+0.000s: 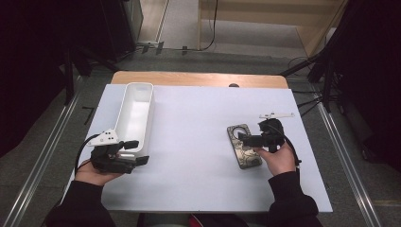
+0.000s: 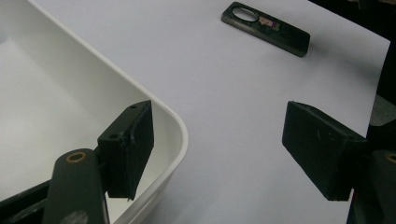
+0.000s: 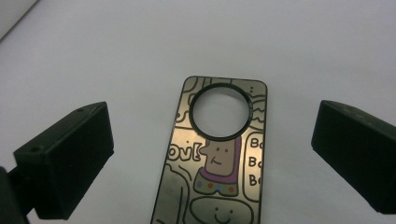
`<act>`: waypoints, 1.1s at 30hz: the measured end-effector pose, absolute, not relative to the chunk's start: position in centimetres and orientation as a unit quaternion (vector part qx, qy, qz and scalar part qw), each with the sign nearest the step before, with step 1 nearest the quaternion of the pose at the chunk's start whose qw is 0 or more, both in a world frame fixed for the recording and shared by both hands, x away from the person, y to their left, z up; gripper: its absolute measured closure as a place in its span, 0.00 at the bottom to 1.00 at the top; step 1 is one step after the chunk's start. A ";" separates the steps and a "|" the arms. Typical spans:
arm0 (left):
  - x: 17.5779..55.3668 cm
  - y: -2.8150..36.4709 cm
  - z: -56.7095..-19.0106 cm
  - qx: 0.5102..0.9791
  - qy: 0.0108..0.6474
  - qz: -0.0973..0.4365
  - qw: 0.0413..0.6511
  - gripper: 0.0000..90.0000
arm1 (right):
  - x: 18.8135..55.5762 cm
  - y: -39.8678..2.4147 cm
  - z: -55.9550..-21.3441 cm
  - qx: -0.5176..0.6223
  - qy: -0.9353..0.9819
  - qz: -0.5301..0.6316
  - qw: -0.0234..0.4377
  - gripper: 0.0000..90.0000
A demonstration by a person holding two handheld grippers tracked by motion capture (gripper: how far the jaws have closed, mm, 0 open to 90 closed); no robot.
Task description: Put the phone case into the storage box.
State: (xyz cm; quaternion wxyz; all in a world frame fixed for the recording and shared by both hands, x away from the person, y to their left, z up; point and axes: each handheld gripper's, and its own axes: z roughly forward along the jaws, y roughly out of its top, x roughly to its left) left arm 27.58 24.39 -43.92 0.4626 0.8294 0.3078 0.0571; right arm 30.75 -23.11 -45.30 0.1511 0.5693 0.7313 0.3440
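The flat, dark rectangular phone case with cartoon drawings and a round black-rimmed camera hole (image 3: 215,154) lies face up on the white-covered desk (image 1: 198,142), on its right half, well apart from the long white plastic bin (image 1: 135,113) that stands on the left half. The right claw (image 3: 212,158) hovers just over the case's near end with its jaws spread wide, one on each side of the case and neither touching it; it holds nothing. The left claw (image 2: 233,154) is also wide open and empty, one jaw hanging inside the bin's near corner, the other out over the bare desk, so it straddles the rim (image 2: 180,133) without gripping it.

Judging from this, the work looks to be barely begun: the bin appears empty, and the case is not yet grasped. What likely remains is closing the right claw on the case, lifting it, carrying it across and dropping it in the bin, perhaps with the left claw steadying the rim.
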 end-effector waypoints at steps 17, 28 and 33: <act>27.6 24.7 -43.8 0.828 0.309 0.059 0.464 0.27 | 31.6 -22.6 -46.5 0.576 0.734 0.324 0.155 0.00; 27.6 24.6 -43.7 0.829 0.308 0.058 0.464 0.27 | 31.3 -22.8 -46.9 0.573 0.733 0.338 0.145 0.00; 27.7 24.6 -43.6 0.826 0.311 0.056 0.466 0.27 | 31.2 -22.8 -47.1 0.571 0.734 0.338 0.145 0.00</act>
